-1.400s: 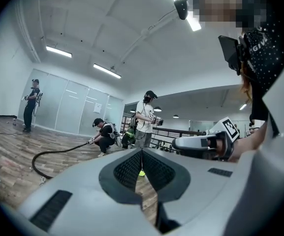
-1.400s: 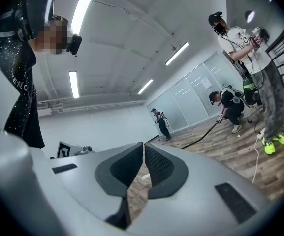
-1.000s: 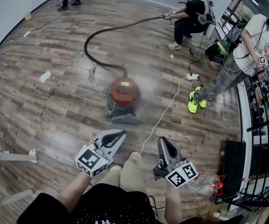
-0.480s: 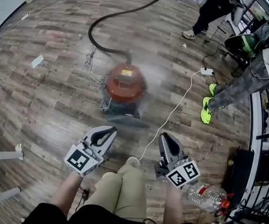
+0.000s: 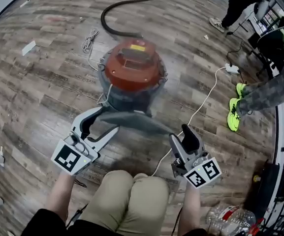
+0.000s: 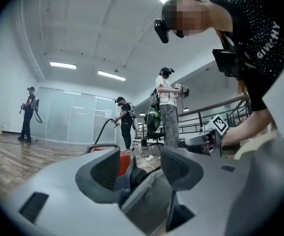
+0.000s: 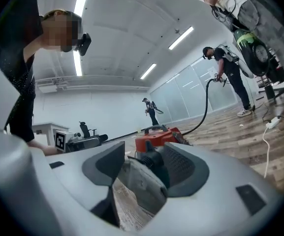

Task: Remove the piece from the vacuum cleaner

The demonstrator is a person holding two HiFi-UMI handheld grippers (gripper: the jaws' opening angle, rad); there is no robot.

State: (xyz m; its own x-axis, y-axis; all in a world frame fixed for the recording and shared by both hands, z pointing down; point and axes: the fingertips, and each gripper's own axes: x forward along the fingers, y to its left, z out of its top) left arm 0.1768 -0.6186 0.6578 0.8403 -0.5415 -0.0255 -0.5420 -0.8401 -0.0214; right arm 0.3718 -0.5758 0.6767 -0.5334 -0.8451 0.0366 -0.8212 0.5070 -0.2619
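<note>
The red vacuum cleaner (image 5: 133, 65) stands on the wood floor, and a flat grey nozzle piece (image 5: 132, 119) juts from its near side. My left gripper (image 5: 96, 124) is at the piece's left end and its jaws are opening. In the left gripper view the grey piece (image 6: 154, 200) lies between the spread jaws of the left gripper (image 6: 139, 173), with the red body (image 6: 124, 161) behind. My right gripper (image 5: 182, 139) is at the right end, jaws also opening. In the right gripper view the piece (image 7: 142, 186) sits in the gap of the right gripper (image 7: 142, 168).
A black hose (image 5: 127, 4) curves away from the vacuum's far side. A white power cord (image 5: 201, 102) runs right to a power strip (image 5: 232, 69) beside a person's yellow shoes (image 5: 235, 114). A plastic bottle (image 5: 230, 220) lies at lower right. My knees (image 5: 127, 191) are just below the grippers.
Both grippers have moved forward from above my knees to the grey piece. Their jaws have gone from shut to spread. The vacuum now sits much nearer in the head view.
</note>
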